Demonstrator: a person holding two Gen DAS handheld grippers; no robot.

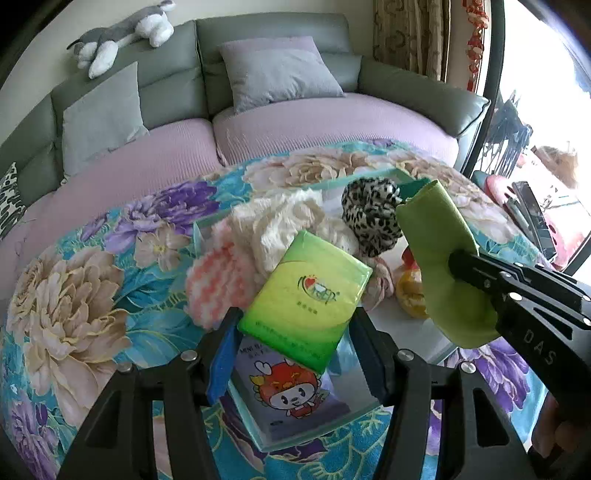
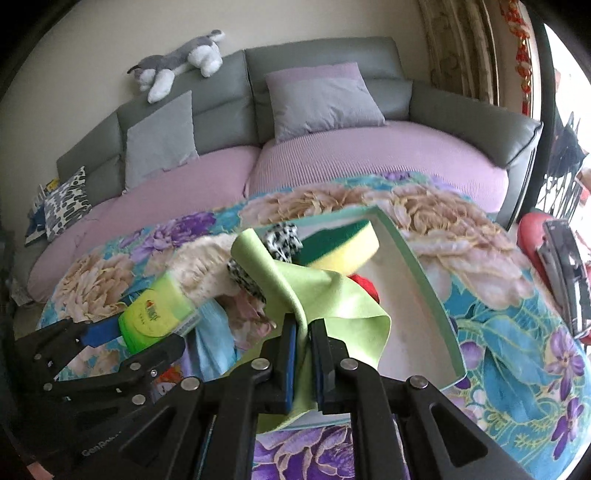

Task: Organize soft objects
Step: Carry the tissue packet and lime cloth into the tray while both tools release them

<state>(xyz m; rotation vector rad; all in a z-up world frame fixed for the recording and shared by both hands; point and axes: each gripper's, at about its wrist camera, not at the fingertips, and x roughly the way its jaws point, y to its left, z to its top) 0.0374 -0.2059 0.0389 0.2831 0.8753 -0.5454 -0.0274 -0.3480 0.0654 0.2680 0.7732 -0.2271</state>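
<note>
My left gripper (image 1: 295,318) is shut on a green tissue pack (image 1: 306,295), its blue pads pressing both long sides, just above the near end of a teal-rimmed tray (image 1: 258,434). Under the pack a purple tissue pack with a cartoon (image 1: 288,391) lies in the tray. My right gripper (image 2: 303,326) is shut on a light green cloth (image 2: 332,295), which hangs over the tray's middle. The tray holds a white knit (image 1: 280,221), a pink fluffy piece (image 1: 218,284), a leopard scrunchie (image 1: 373,218) and a yellow-green sponge (image 2: 343,247). The left gripper (image 2: 140,332) also shows at the left of the right wrist view.
The tray sits on a table with a floral cloth (image 1: 74,295). Behind it runs a grey sofa with lilac seat covers (image 1: 332,122), cushions (image 1: 280,70) and a plush husky (image 1: 125,33) on its back. A window and cluttered items (image 1: 535,210) are at the right.
</note>
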